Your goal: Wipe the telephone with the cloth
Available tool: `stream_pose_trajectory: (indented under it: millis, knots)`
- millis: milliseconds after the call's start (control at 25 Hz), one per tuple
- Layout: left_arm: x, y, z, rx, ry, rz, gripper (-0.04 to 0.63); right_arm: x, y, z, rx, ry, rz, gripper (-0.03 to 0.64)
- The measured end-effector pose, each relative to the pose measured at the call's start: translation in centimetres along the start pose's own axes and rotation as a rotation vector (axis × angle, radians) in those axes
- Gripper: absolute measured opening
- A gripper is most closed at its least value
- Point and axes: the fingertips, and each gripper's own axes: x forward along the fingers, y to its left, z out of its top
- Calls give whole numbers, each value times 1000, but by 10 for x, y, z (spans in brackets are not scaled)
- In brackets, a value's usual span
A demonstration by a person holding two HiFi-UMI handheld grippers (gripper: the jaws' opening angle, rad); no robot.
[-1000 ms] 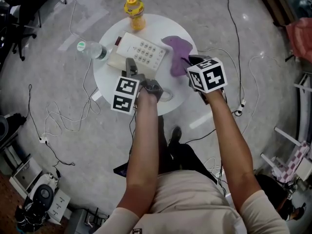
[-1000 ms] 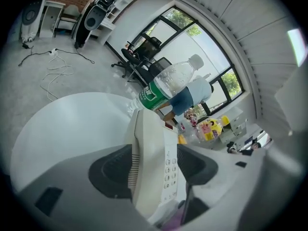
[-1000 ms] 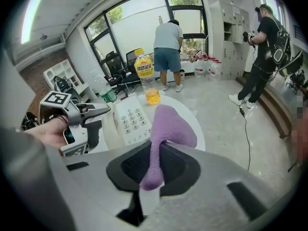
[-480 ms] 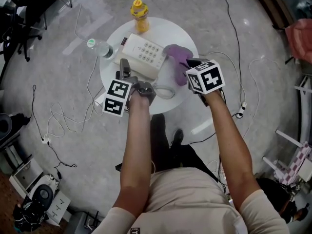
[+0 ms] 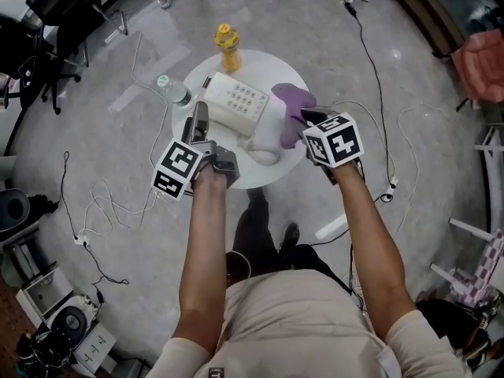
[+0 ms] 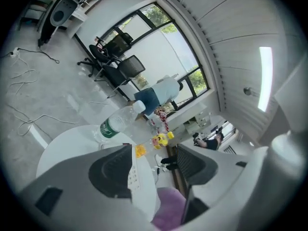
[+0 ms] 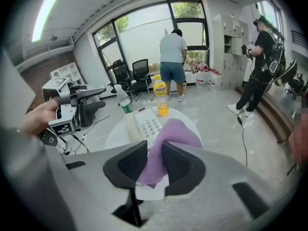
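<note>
Beige short-sleeved shirt (image 5: 299, 321) worn over dark trousers (image 5: 264, 235)

Round white table (image 5: 264, 63) stands mid-floor. On it: cream push-button telephone (image 5: 236, 101) at centre, purple cloth (image 5: 293, 107) just right of it, clear plastic water bottle (image 5: 175, 93) at left edge, yellow-capped juice bottle (image 5: 227, 46) at far edge, behind the telephone. White cables (image 5: 94, 211) lie on the floor on both sides of the table.

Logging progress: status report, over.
Left gripper open, empty. Right gripper jaws just opening, purple cloth held between them. Telephone on round table, keypad uncovered. Water bottle, yellow bottle beside.
</note>
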Motion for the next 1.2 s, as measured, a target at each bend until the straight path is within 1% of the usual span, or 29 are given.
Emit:
stream_pose_trajectory:
  millis: [80, 200, 320, 440, 520, 560, 640, 720, 760, 840, 920, 1040, 1200]
  knots:
    - [-12, -23, 5, 54, 16, -66, 273, -19, 3, 7, -8, -34, -5, 94]
    - [-32, -62, 18, 175, 15, -156, 273, -50, 8, 24, -36, -118, -15, 89]
    - [-58, -98, 30, 273, 3, -235, 273, -91, 18, 42, -67, -237, -26, 55]
    - [-94, -133, 41, 410, -17, -307, 267, -143, 37, 58, -78, -380, -10, 21]
    - [-114, -163, 44, 503, -25, -384, 230, -178, 48, 74, -76, -487, 15, 17]
    - [-124, -179, 45, 551, -29, -426, 199, -195, 53, 83, -79, -538, 29, 14]
    - [-151, -210, 43, 651, -22, -501, 145, -230, 66, 94, -99, -611, 53, 11]
    - [-186, -239, 36, 728, -1, -574, 76, -266, 83, 97, -125, -653, 79, 8]
    - [-203, -252, 32, 753, 13, -611, 58, -283, 91, 97, -136, -670, 94, 7]
    - [-231, -274, 26, 802, 36, -681, 40, -311, 104, 99, -158, -702, 122, 6]
    - [-256, -289, 21, 857, 48, -729, 37, -333, 115, 97, -175, -725, 136, 6]
    - [-292, -302, 16, 913, 56, -760, 35, -361, 130, 88, -196, -741, 148, 6]
    - [-332, -312, 9, 957, 26, -765, 35, -388, 148, 72, -237, -751, 160, 6]
